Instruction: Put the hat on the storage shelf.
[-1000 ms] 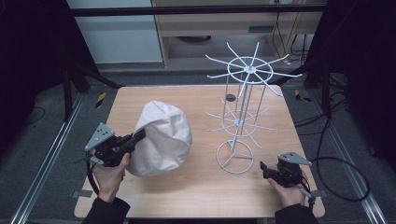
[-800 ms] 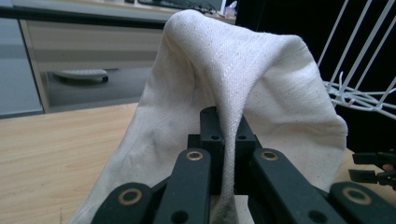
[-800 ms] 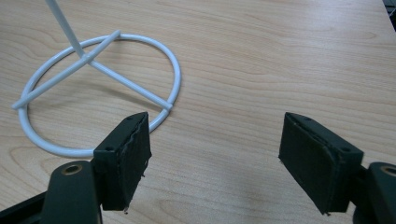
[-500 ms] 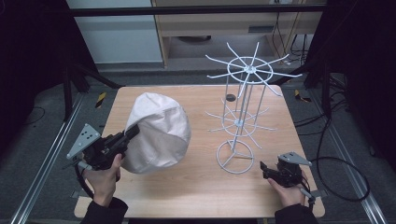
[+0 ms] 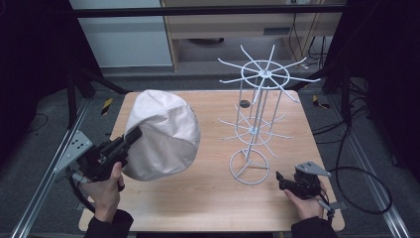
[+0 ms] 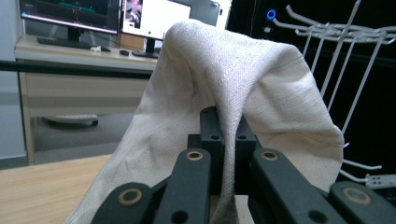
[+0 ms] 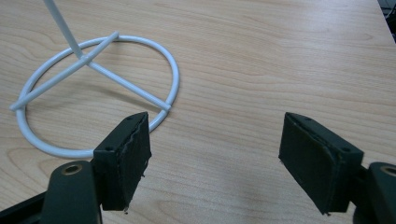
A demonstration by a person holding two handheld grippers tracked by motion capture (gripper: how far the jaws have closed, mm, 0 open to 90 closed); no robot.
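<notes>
A cream cloth hat hangs lifted over the left half of the wooden table. My left gripper is shut on the hat's brim at its lower left edge. In the left gripper view the cloth of the hat is pinched between the two black jaws of my left gripper and drapes up and over them. A white wire rack with radiating prongs stands right of centre. My right gripper rests open near the table's front right, just right of the rack's ring base, with nothing between the jaws of my right gripper.
A small dark round spot lies on the table behind the rack. Metal rails run along both sides of the table. A desk with monitors stands beyond the far edge.
My left gripper has risen and drawn back toward the left, lifting the hat higher off the table and tilting it. The right gripper has stayed where it was.
</notes>
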